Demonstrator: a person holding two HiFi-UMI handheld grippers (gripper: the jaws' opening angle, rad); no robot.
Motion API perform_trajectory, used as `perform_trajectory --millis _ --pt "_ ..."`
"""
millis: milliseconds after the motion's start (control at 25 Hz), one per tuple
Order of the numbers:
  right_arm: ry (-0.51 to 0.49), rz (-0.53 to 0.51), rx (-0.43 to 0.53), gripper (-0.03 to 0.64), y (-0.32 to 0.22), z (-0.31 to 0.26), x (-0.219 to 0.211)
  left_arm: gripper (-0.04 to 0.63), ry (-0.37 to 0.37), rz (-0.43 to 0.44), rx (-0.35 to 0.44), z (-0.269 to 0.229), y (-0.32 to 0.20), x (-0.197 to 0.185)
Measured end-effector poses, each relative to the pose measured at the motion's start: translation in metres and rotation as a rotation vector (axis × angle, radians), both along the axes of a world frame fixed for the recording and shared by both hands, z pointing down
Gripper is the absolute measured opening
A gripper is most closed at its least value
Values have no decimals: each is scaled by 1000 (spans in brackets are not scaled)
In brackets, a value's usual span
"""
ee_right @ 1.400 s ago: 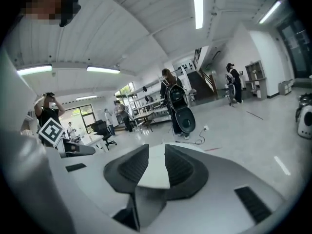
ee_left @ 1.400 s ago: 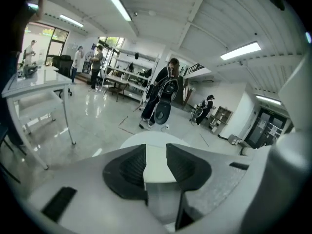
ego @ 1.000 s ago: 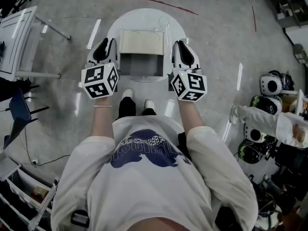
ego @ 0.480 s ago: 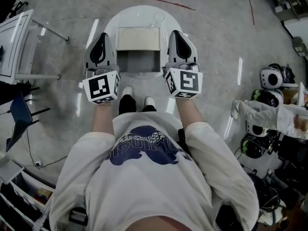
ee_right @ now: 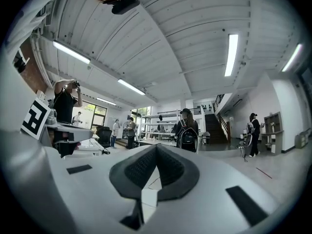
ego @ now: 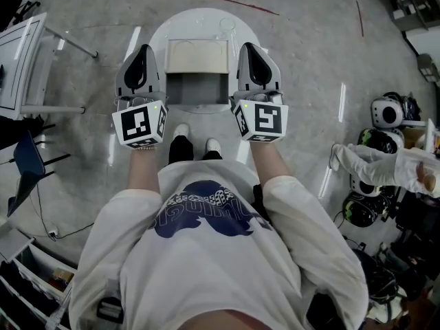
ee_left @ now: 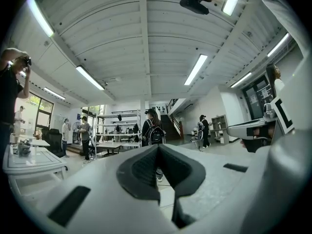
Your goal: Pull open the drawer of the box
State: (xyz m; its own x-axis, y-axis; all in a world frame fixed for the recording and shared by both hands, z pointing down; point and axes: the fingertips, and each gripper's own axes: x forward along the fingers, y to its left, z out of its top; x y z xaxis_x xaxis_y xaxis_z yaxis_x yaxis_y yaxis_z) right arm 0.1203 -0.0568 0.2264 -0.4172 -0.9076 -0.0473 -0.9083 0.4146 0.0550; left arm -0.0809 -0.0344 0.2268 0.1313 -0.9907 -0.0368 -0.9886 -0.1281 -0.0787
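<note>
Drawer (ego: 199, 90) of the box (ego: 199, 56) stands pulled out, and its grey inside is open to the head view. The box sits about in the middle of the round white table (ego: 199, 18), and the drawer reaches from it toward the table edge nearest to the person's shoes (ego: 182, 130). The left gripper (ego: 142, 49) is seen over the left part of the table and the right gripper (ego: 249, 47) over the right part, so the box and its drawer lie between them in the head view, apart from both. Each gripper has its marker cube toward the person and its jaws toward the far edge of the table. In the left gripper view the left gripper (ee_left: 157, 147) has its dark pads pressed together, with nothing held between them. In the right gripper view the right gripper (ee_right: 156, 146) is closed in the same way and is empty too. Both these views look level across a large room, where a person with a backpack (ee_left: 154, 130) stands beyond the jaws.
</note>
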Motion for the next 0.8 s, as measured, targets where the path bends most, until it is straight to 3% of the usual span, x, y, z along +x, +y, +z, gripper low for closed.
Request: perform_trajectory --millis 360,800 --pt "66 16 -7 -3 -8 1 -2 6 6 -6 -3 1 -4 -6" --pt "73 26 -12 -3 -10 -1 0 6 15 8 -15 1 -8 -4"
